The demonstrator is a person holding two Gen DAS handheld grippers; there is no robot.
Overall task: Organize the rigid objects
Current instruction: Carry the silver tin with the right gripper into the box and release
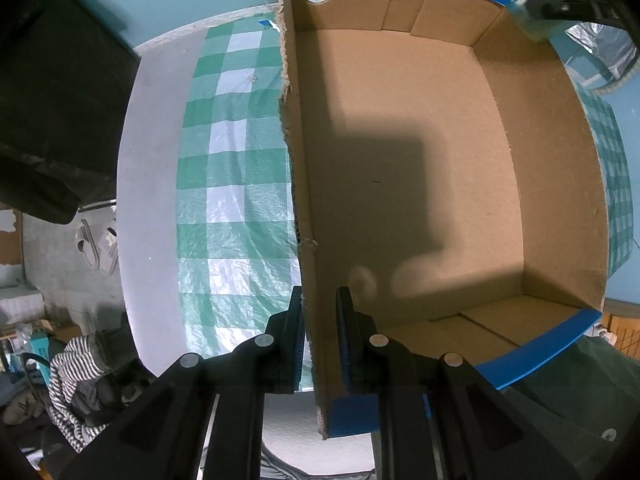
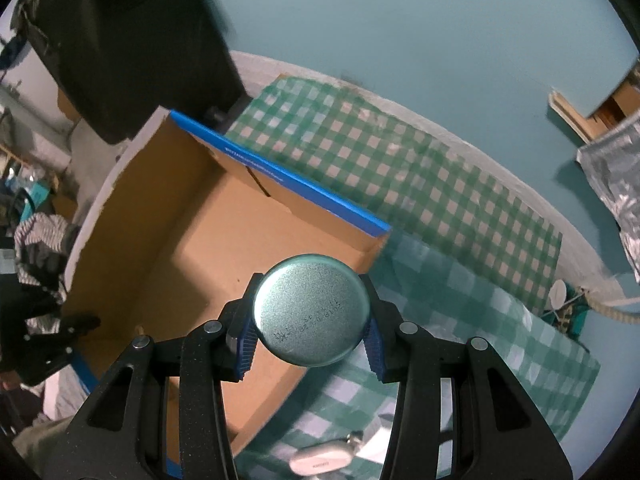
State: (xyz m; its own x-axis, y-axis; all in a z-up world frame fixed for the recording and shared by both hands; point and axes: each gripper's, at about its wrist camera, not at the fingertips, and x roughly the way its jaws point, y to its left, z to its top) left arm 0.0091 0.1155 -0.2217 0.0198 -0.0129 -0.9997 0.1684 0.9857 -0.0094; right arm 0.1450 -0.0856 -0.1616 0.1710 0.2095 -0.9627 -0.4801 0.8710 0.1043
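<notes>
- The round metal tin point(image 2: 311, 311) sits clamped between the ribbed blue pads point(image 2: 247, 344) of the right tongs point(image 2: 310, 346), its flat base turned to the camera; faint stamped print runs across the dull, finely speckled metal.
- It hangs over the near wall of the cardboard box point(image 2: 188, 264), by the box's corner, probably so it can be lowered inside.
- The left tongs point(image 1: 320, 340) are closed on the box's side wall point(image 1: 308, 240), one pad outside and one inside, most likely to steady the box while things go in.
- The box is plain brown corrugated board with blue-edged end walls, a ragged torn top edge and a round hole in one wall; its floor looks bare in the left view.
- It rests on a crinkly green-and-white checked plastic cloth point(image 1: 224, 200) spread over the round pale table point(image 1: 148, 160).
- A small white oblong thing point(image 2: 320, 460), too blurred to name, lies on the cloth at the table's near edge.
</notes>
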